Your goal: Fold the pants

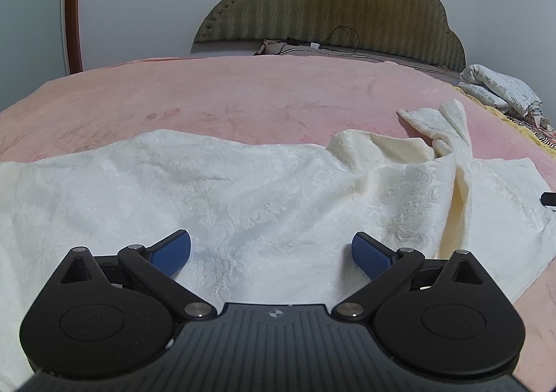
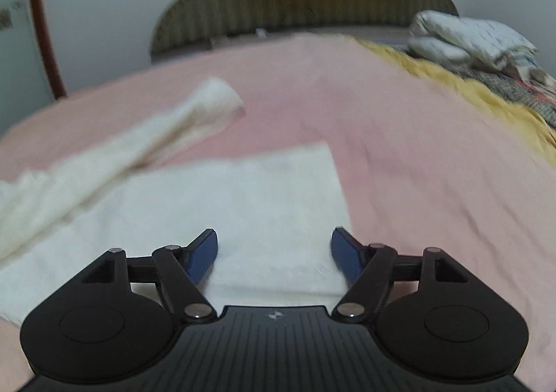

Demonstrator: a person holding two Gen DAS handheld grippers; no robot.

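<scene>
Cream-white textured pants [image 1: 215,190] lie spread on the pink bed cover [image 1: 243,93]. One leg [image 1: 448,135] is rumpled and twisted toward the far right. My left gripper [image 1: 271,248] is open and empty, just above the flat part of the pants. In the right wrist view the pants [image 2: 264,197] show a flat leg end with a straight right edge, and the rumpled leg [image 2: 194,110] runs off to the far left. My right gripper [image 2: 274,251] is open and empty over that leg end. This view is blurred.
An upholstered olive headboard [image 1: 333,6] stands at the far end, with a cable [image 1: 344,34] at its foot. A folded printed quilt [image 2: 465,38] and a yellow blanket [image 2: 462,86] lie at the right side. A small dark object [image 1: 549,199] shows at the right edge.
</scene>
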